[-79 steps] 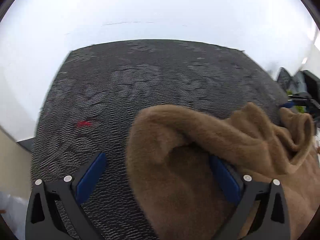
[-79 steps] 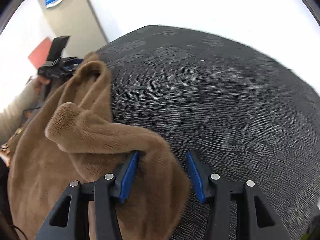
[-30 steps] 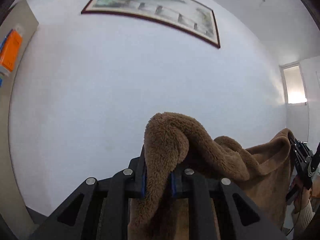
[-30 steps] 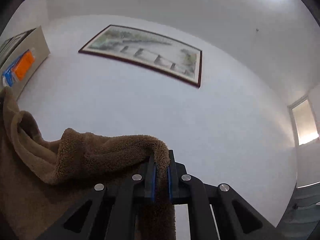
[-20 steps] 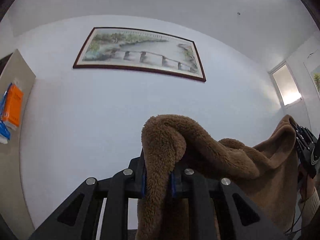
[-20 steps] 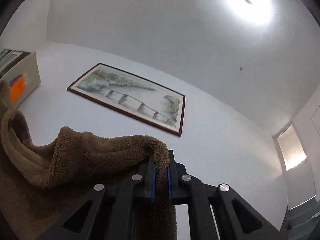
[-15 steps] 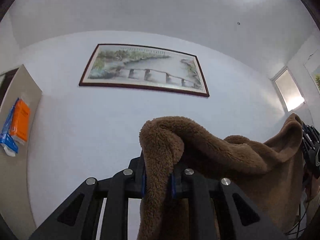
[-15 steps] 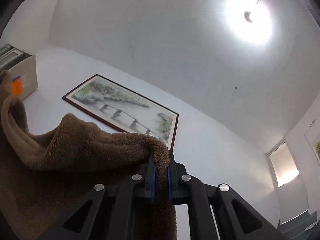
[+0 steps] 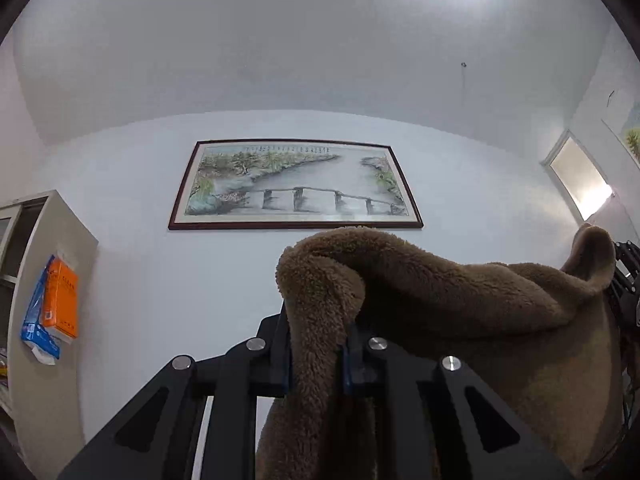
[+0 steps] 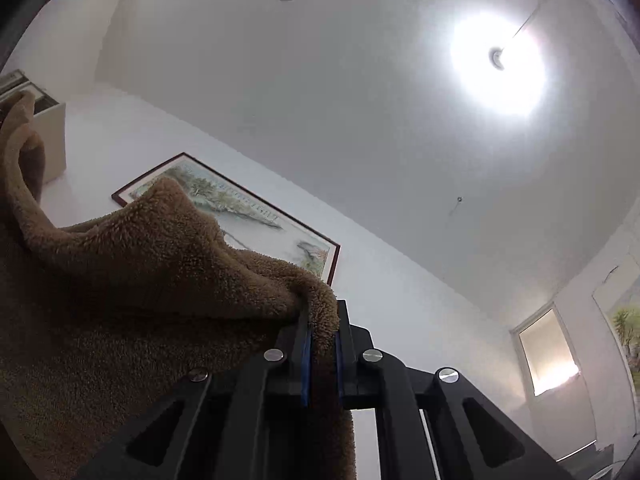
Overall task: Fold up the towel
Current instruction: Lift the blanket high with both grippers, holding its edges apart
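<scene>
My left hand-held gripper [image 9: 316, 354] is clenched on a thick bunch of the fluffy brown terry towel [image 9: 460, 312], the pile bulging up between its blue pads and spilling over the top. My right hand-held gripper [image 10: 322, 360] is pinched fully closed on a thinner edge of the same towel [image 10: 120, 280], which drapes away to the left of that view and hangs below the jaws.

What has changed: a couple of seconds ago both cameras looked down at a dark grey woven surface with the towel heaped on it and the jaws still spread wide around the cloth. Now both views tilt up at the room, and that surface is out of sight altogether. In the last half second the scene has barely shifted, so I judge the lift has about topped out.

From the left view the cloth sags in a shallow curve across to the right hand-held gripper at the far edge of the picture (only a sliver of it shows there). Beyond it hang the long dark-framed landscape painting of a river and bridge [image 9: 296, 184] and, to the left, the beige cabinet [image 9: 48, 280]. The right view adds the glaring round ceiling lamp [image 10: 498, 60].

For the task, I read this as the towel raised by two points along one edge, free to hang flat; laying it down and folding has not yet begun.
</scene>
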